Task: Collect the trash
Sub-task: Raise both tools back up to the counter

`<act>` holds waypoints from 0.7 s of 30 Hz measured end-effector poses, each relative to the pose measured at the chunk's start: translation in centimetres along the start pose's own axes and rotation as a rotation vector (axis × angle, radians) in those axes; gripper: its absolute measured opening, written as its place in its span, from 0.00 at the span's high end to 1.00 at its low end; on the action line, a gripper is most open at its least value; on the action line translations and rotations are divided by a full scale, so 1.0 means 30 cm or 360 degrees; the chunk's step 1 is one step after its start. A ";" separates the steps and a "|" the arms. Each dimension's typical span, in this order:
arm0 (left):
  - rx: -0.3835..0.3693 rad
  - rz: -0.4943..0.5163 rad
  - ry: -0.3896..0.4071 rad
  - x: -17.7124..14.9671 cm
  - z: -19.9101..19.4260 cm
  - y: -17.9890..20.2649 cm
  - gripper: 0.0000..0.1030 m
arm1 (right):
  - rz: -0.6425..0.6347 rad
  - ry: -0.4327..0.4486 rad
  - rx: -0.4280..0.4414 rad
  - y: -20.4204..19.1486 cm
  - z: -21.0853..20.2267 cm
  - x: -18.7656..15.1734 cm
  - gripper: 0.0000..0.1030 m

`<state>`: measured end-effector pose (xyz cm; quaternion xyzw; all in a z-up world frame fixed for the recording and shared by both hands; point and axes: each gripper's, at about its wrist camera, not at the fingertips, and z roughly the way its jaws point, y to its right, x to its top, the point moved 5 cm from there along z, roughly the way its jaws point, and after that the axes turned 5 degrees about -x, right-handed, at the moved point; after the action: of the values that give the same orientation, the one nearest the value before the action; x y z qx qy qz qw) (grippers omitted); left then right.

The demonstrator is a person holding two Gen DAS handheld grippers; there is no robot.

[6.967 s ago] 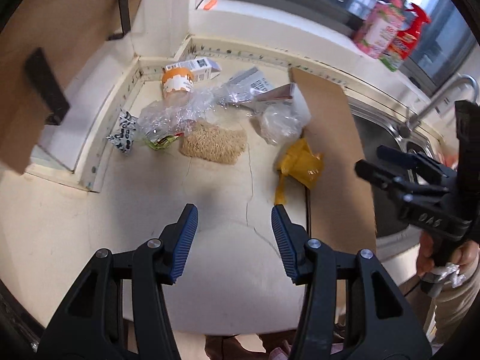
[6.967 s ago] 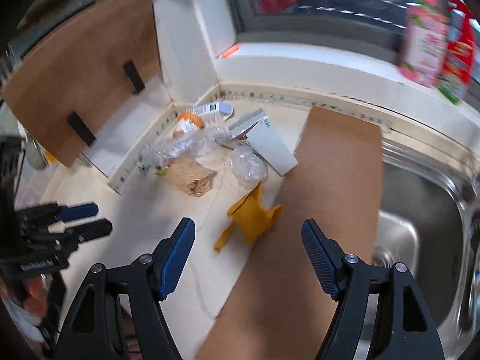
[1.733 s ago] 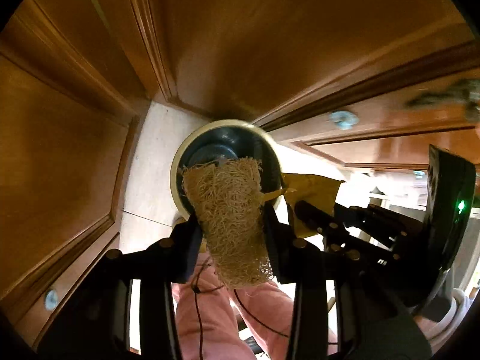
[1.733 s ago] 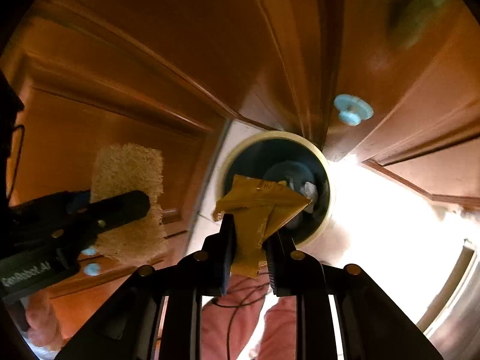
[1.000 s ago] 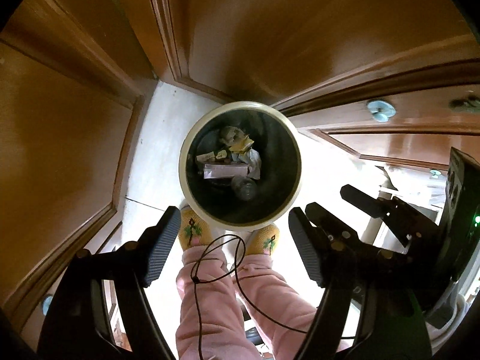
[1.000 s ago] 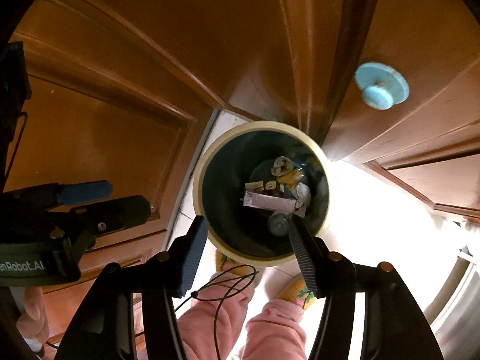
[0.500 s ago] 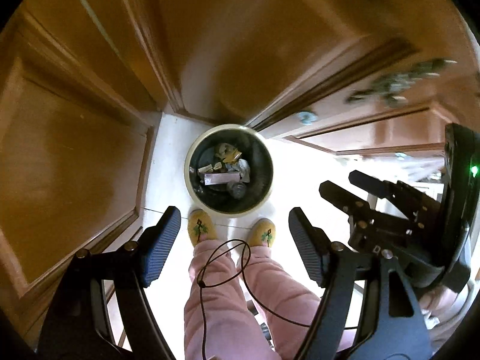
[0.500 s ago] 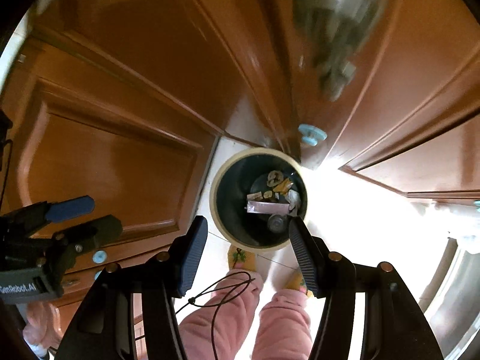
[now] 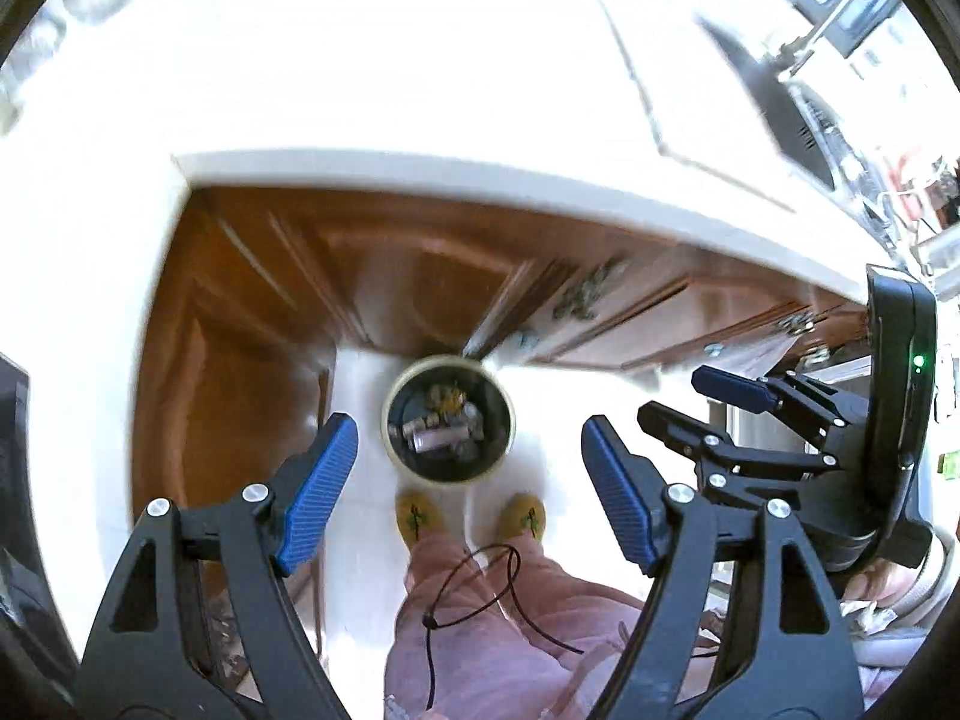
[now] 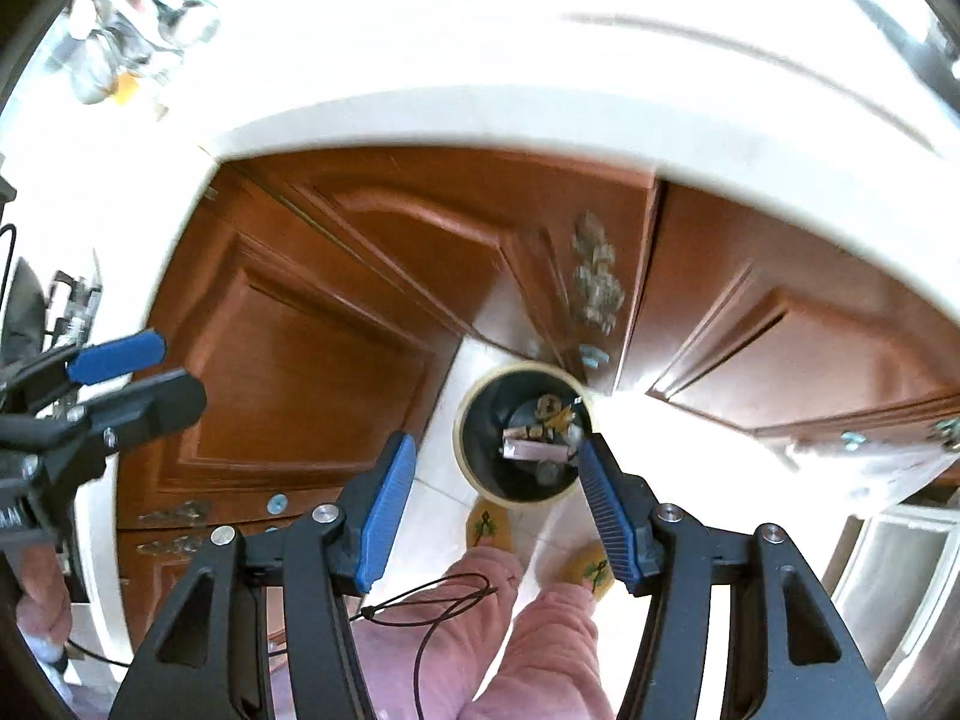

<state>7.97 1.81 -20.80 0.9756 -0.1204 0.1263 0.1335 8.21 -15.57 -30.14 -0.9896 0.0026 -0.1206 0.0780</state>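
A round cream-rimmed trash bin (image 9: 507, 414) stands on the floor far below, against the wooden cabinet doors; it also shows in the right wrist view (image 10: 465, 456). Trash (image 9: 441, 429) lies inside it, also seen in the right wrist view (image 10: 537, 438). My left gripper (image 9: 465, 474) is open and empty, high above the bin. My right gripper (image 10: 498, 498) is open and empty too. The right gripper also shows at the right of the left wrist view (image 9: 696, 399), and the left gripper at the left of the right wrist view (image 10: 138, 372).
The pale countertop edge (image 9: 480, 177) curves overhead of brown cabinet doors (image 10: 312, 360); its top is washed out by glare. The person's yellow slippers (image 9: 420, 519) and pink trousers (image 9: 480, 630) stand just in front of the bin. A sink (image 10: 900, 594) shows at lower right.
Both grippers dropped the scrubber and the yellow wrapper into the bin, opened, and have since risen well above it, so the counter edge comes into view.
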 end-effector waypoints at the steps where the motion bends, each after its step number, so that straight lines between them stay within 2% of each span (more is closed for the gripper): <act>1: 0.0006 0.0031 0.0035 0.016 -0.042 0.016 0.28 | -0.0004 0.0026 -0.0001 -0.005 -0.044 0.006 0.44; 9: 0.0067 0.0303 0.0287 0.147 -0.314 0.124 0.28 | 0.0009 0.0322 -0.0049 -0.013 -0.411 0.102 0.39; 13: 0.0068 0.0375 0.0395 0.216 -0.430 0.159 0.28 | 0.0023 0.0455 -0.0068 -0.025 -0.567 0.170 0.39; 21: 0.0052 0.0508 0.0479 0.345 -0.539 0.191 0.28 | 0.0089 0.0627 -0.0092 -0.071 -0.798 0.309 0.38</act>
<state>12.69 -0.92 -1.52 0.9163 -0.2500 0.2919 0.1125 11.45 -17.37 -4.65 -0.9483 0.0487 -0.3096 0.0510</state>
